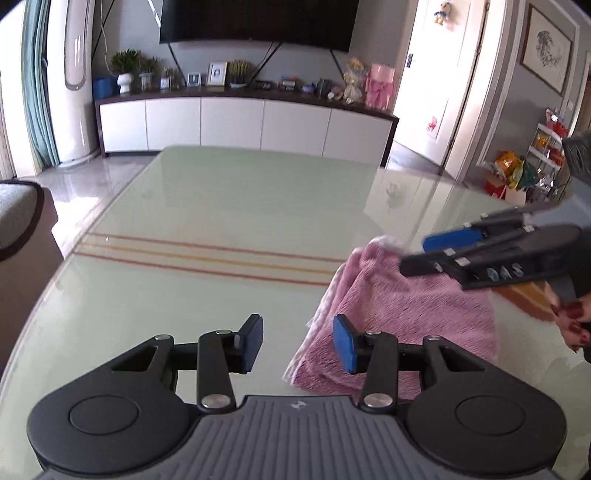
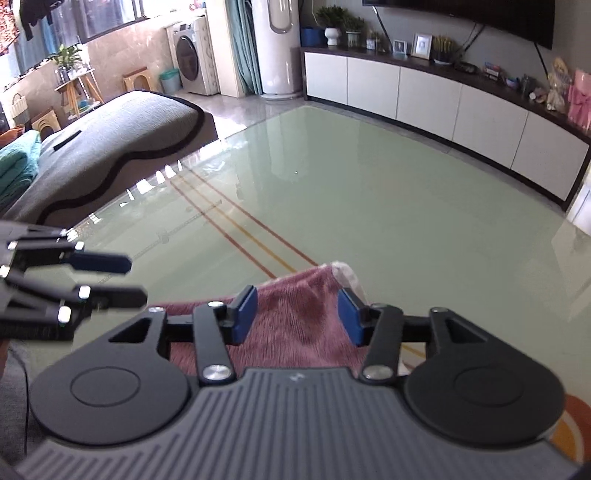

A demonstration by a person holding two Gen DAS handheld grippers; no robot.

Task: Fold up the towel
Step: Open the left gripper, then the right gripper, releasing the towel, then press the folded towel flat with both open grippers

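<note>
The glass table [image 1: 229,199] fills both views, and the pink towel [image 1: 399,314] lies folded in a bundle at lower right of my left view, running from near edge toward upper right. My right gripper [image 2: 297,317] sits directly over it, jaws apart, nothing pinched. My left gripper [image 1: 298,345] is open too, hanging off the towel's left edge, so the right is nearer.

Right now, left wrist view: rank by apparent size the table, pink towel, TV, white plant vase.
1. table
2. pink towel
3. TV, cropped and far off, so against the towel it's unsure
4. white plant vase
</note>
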